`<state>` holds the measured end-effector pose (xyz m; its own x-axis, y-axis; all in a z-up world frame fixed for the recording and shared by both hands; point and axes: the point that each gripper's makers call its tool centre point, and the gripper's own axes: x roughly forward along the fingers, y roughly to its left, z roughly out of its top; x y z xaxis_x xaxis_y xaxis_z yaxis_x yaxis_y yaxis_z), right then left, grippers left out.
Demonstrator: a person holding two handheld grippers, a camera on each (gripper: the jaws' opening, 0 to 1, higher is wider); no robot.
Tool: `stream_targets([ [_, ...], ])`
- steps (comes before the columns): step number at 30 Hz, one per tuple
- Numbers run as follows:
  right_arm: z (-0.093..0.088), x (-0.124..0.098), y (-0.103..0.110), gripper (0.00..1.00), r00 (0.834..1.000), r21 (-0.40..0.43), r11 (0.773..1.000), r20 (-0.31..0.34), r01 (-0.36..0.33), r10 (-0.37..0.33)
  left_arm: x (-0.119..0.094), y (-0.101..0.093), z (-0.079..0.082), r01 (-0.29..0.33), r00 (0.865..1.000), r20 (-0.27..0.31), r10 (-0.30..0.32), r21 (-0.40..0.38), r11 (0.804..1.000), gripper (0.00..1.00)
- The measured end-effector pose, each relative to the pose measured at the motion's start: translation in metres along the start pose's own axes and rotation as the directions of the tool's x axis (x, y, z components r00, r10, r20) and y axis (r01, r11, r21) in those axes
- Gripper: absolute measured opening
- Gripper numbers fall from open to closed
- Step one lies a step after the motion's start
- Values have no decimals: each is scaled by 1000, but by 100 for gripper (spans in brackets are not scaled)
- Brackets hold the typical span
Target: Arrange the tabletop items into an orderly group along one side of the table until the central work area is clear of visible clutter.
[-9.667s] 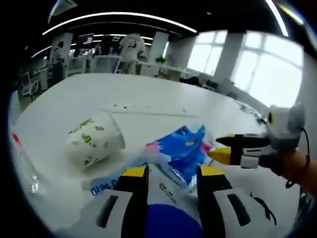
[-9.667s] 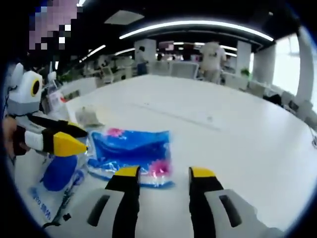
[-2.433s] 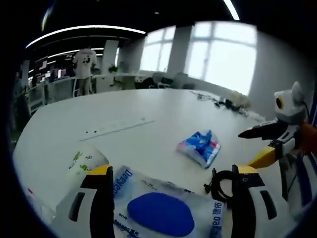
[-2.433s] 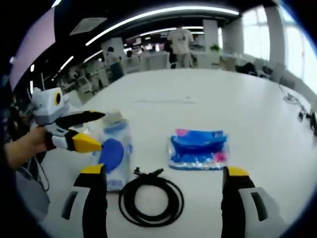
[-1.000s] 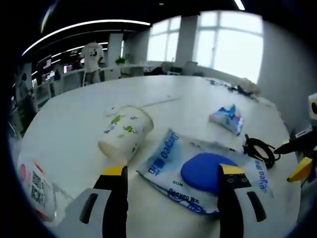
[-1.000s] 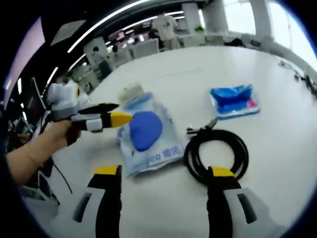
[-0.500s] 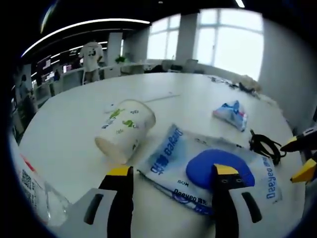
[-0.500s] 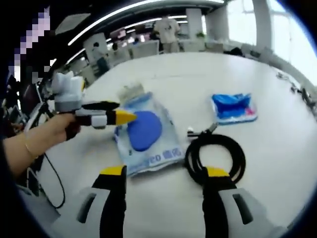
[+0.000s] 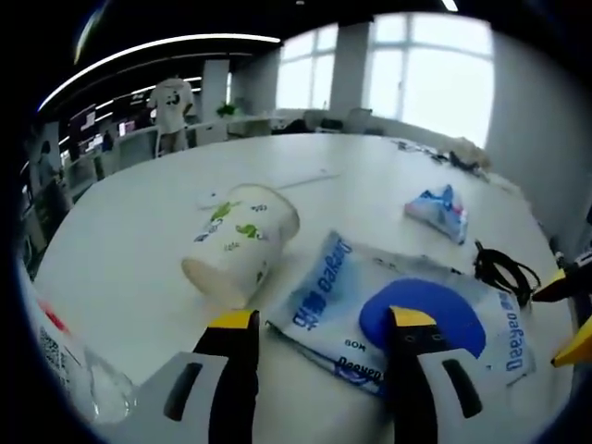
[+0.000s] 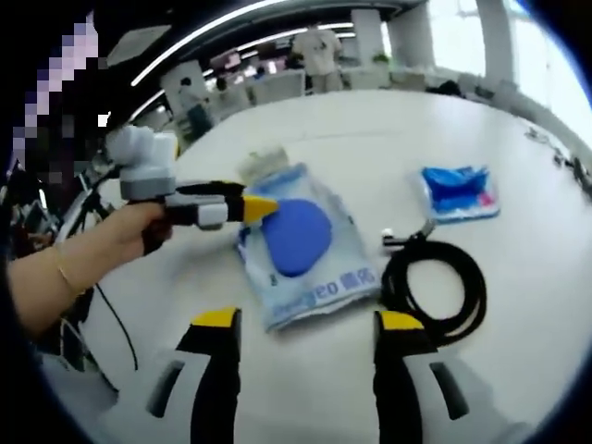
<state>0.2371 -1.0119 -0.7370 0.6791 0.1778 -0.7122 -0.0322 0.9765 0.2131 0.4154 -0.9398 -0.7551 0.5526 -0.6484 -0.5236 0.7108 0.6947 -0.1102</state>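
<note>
The white table (image 9: 139, 222) was smooth and matte. A printed paper cup (image 9: 242, 240) lay on its side beside a flat, glossy plastic pouch (image 9: 407, 314) bearing a blue oval; a coiled black cable (image 10: 435, 287) lay just beside the pouch, with a crinkled blue packet (image 10: 460, 192) farther off. The left gripper (image 9: 319, 324) hovered with jaws apart, gripping nothing, its right tip over the pouch's near edge. The right gripper (image 10: 301, 322) also stood with jaws apart. Compared with 1.0 s earlier, both jaw gaps had narrowed.
</note>
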Motion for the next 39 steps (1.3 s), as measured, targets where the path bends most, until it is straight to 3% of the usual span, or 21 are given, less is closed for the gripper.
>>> stream_targets([
  [10,-5,11,4,33,1000,87,996,-9,-4,4,-1,4,4,-23,1000,11,23,-5,1000,38],
  [13,-6,12,3,26,1000,105,994,-5,-3,4,-3,16,-5,-70,996,-53,73,59,996,25],
  [15,-7,13,2,25,1000,107,994,-11,2,-1,-3,14,0,-66,998,-17,66,30,997,25],
  [20,-10,14,3,11,1000,115,993,-14,-8,10,-4,16,-2,-74,997,-31,75,21,997,20],
  [29,-9,15,6,3,999,109,994,-13,-28,29,-10,13,-3,-92,995,-43,95,62,994,7],
  [39,-4,13,7,0,999,99,994,2,-46,46,-20,8,1,-106,993,-42,110,79,991,2],
])
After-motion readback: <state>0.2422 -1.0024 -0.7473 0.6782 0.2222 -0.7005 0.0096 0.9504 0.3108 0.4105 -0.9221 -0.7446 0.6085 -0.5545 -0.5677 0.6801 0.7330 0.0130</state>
